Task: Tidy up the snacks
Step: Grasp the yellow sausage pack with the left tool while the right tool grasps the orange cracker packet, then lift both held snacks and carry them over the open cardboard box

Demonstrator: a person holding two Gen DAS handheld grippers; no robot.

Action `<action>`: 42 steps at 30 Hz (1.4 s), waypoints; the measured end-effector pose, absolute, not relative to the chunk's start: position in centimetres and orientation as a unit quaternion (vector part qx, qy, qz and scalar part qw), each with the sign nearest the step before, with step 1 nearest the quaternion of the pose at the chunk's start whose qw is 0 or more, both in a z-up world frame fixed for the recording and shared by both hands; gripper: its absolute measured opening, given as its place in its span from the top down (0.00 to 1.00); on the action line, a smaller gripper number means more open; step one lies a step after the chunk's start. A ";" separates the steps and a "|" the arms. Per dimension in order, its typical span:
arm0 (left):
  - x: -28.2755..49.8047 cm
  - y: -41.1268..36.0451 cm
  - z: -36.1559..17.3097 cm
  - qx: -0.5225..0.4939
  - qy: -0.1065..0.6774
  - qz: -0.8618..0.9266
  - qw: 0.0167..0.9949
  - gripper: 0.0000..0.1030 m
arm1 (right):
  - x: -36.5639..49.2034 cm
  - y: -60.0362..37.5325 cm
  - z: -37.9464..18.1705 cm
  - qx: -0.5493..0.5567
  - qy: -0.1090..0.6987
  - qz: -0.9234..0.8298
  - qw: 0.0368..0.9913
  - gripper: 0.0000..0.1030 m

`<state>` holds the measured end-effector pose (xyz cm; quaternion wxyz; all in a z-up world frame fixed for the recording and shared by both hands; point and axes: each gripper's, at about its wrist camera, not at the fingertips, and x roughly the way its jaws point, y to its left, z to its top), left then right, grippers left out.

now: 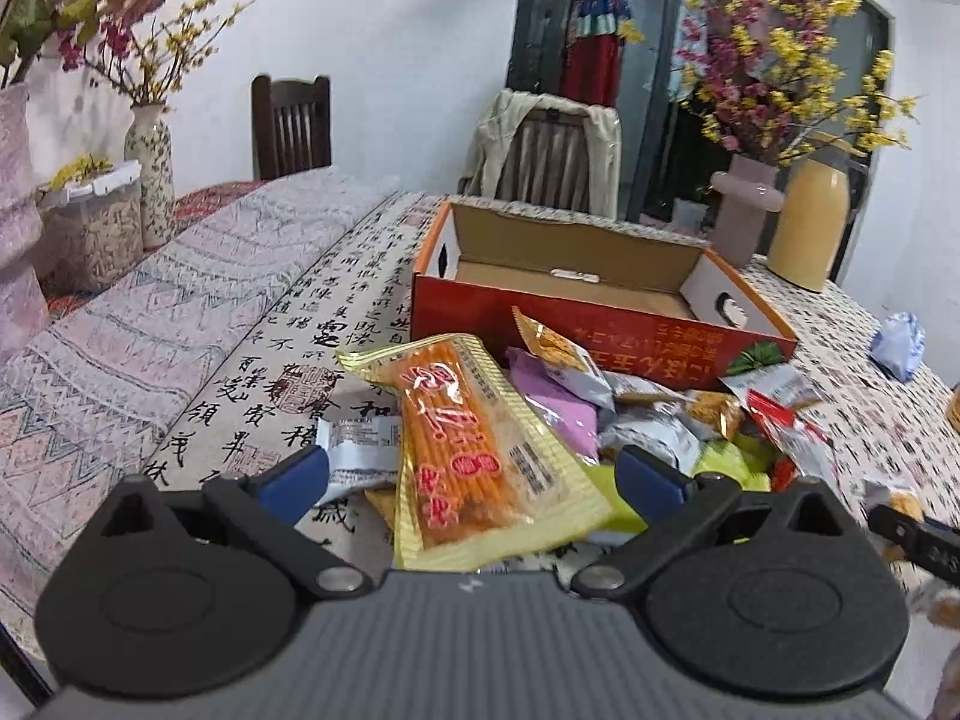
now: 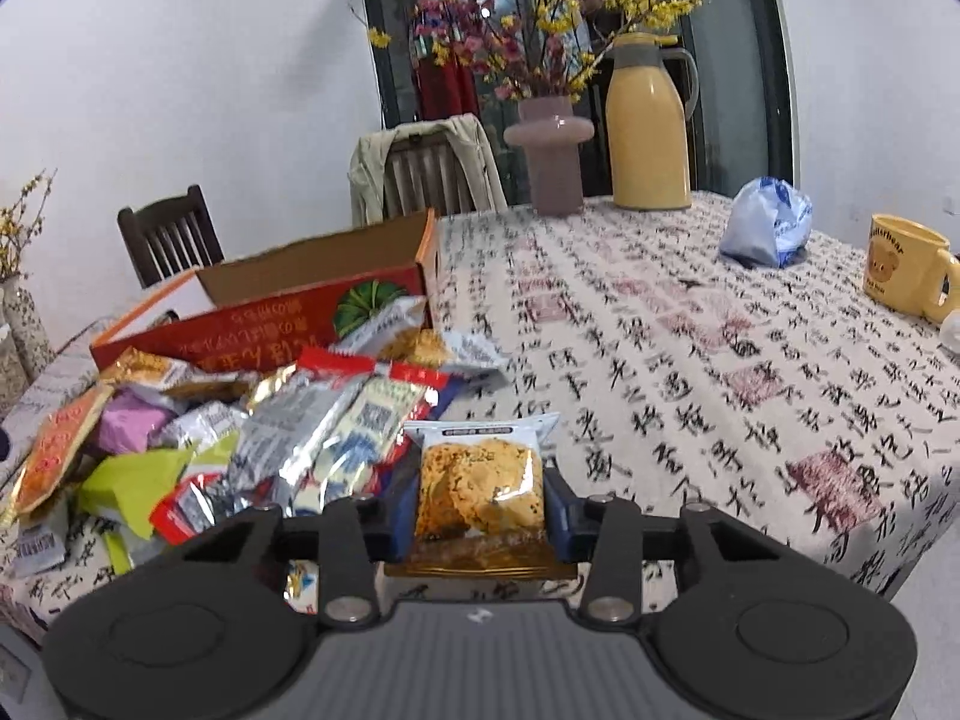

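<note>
A pile of snack packets [image 1: 648,414] lies on the tablecloth in front of an open red cardboard box [image 1: 576,300], which looks empty inside. My left gripper [image 1: 474,471] is open, its blue fingers on either side of a yellow packet of orange sticks [image 1: 468,444] at the pile's near left. My right gripper [image 2: 480,504] is shut on a clear packet holding a golden biscuit [image 2: 480,483], just right of the pile [image 2: 252,438]. The red box [image 2: 276,318] stands behind the pile in the right wrist view.
A pink vase [image 2: 552,150], a yellow thermos [image 2: 651,126], a blue-white bag [image 2: 768,231] and a yellow mug [image 2: 912,267] stand on the table's far right. Vases with flowers [image 1: 150,174] and a lidded container [image 1: 96,228] stand at the left. Chairs [image 1: 546,150] are beyond the table.
</note>
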<state>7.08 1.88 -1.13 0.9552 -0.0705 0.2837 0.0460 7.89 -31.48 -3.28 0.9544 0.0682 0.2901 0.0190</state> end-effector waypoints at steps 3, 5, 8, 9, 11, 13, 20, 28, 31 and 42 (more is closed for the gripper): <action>9.4 1.9 -1.2 -0.077 0.308 0.060 0.946 0.00 | 8.2 -31.5 -3.2 0.071 0.285 0.019 0.956 0.61; 10.9 1.9 -1.4 -0.082 0.325 0.071 0.940 0.00 | 8.4 -31.4 -3.2 0.072 0.285 0.021 0.956 0.61; 12.7 1.8 -1.8 -0.085 0.346 0.084 0.930 0.00 | 8.7 -31.2 -3.2 0.072 0.285 0.025 0.956 0.61; 13.3 1.8 -2.0 -0.085 0.354 0.089 0.927 0.00 | 8.7 -31.1 -3.3 0.072 0.284 0.026 0.956 0.61; 14.2 1.7 -2.4 -0.085 0.368 0.092 0.921 0.03 | 8.9 -30.9 -3.3 0.072 0.284 0.029 0.956 0.61; 14.8 1.7 -2.7 -0.085 0.379 0.094 0.917 0.09 | 9.1 -30.9 -3.4 0.074 0.283 0.030 0.956 0.61; 15.0 2.4 -3.1 -0.105 0.388 0.083 0.912 0.38 | 9.3 -30.8 -3.7 0.077 0.286 0.035 0.955 0.61; 14.4 3.7 -2.7 -0.115 0.379 0.082 0.915 0.55 | 9.0 -30.7 -3.4 0.077 0.283 0.037 0.955 0.61; 14.0 4.2 -2.5 -0.115 0.371 0.082 0.918 0.60 | 8.9 -30.5 -3.3 0.076 0.280 0.039 0.956 0.60; 12.7 5.4 -2.1 -0.119 0.350 0.079 0.926 0.67 | 8.5 -29.9 -2.4 0.070 0.269 0.044 0.960 0.60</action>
